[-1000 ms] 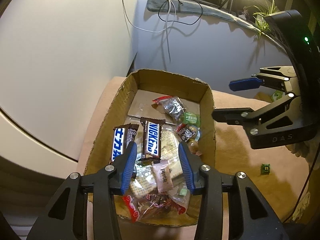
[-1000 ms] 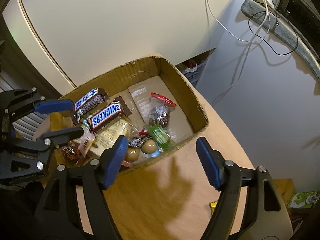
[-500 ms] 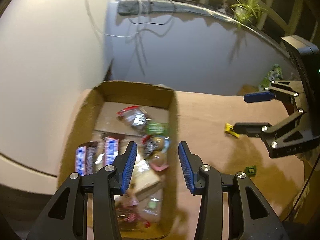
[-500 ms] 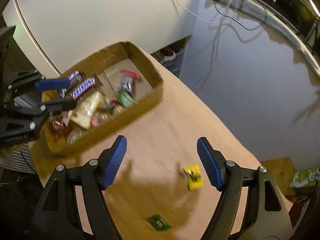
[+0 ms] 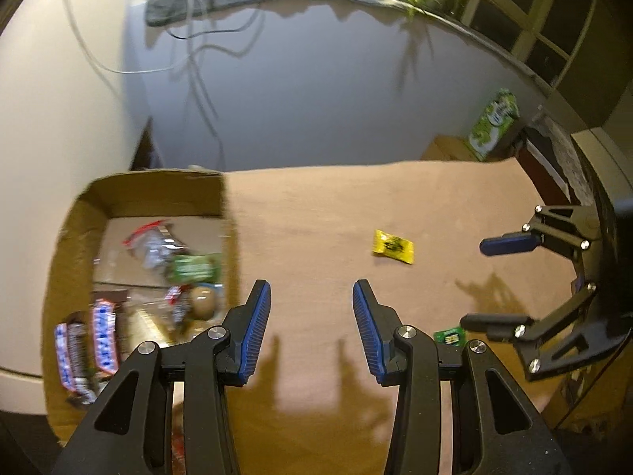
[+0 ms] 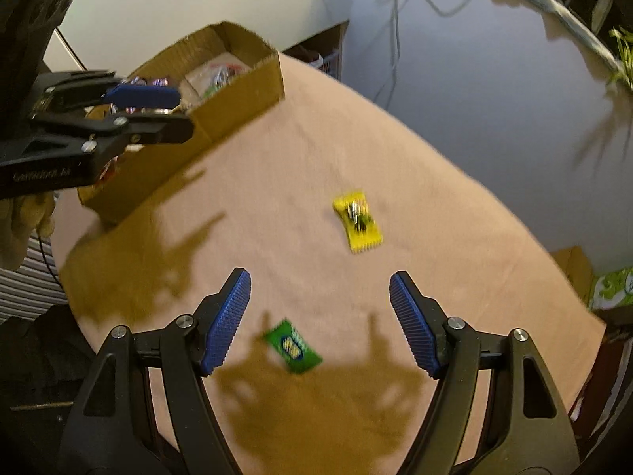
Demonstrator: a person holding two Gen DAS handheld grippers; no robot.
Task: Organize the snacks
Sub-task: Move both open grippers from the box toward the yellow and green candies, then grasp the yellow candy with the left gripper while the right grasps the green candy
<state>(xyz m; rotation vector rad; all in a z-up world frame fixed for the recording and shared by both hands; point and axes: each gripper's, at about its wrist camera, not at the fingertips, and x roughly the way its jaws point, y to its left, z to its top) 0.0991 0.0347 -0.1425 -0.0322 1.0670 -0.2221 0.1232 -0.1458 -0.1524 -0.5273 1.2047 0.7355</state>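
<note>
A cardboard box [image 5: 67, 237] at the table's left end holds several snacks, among them Snickers bars [image 5: 103, 336]; it also shows in the right wrist view [image 6: 237, 91]. A yellow candy packet [image 5: 393, 246] lies on the brown tablecloth, seen also in the right wrist view [image 6: 358, 221]. A small green packet [image 6: 293, 345] lies just ahead of my right gripper [image 6: 320, 322], which is open and empty; the green packet also shows in the left wrist view [image 5: 449, 335]. My left gripper [image 5: 312, 328] is open and empty over the cloth, right of the box.
The table [image 6: 455, 261] has a rounded far edge by a grey wall with hanging cables [image 5: 198, 55]. A green carton [image 5: 494, 124] stands beyond the table's far right. My right gripper shows at the right of the left wrist view [image 5: 490, 281].
Both grippers have swung right, away from the box, out over the tablecloth. The yellow and green packets have come into view near the right gripper. Both stay open and empty.
</note>
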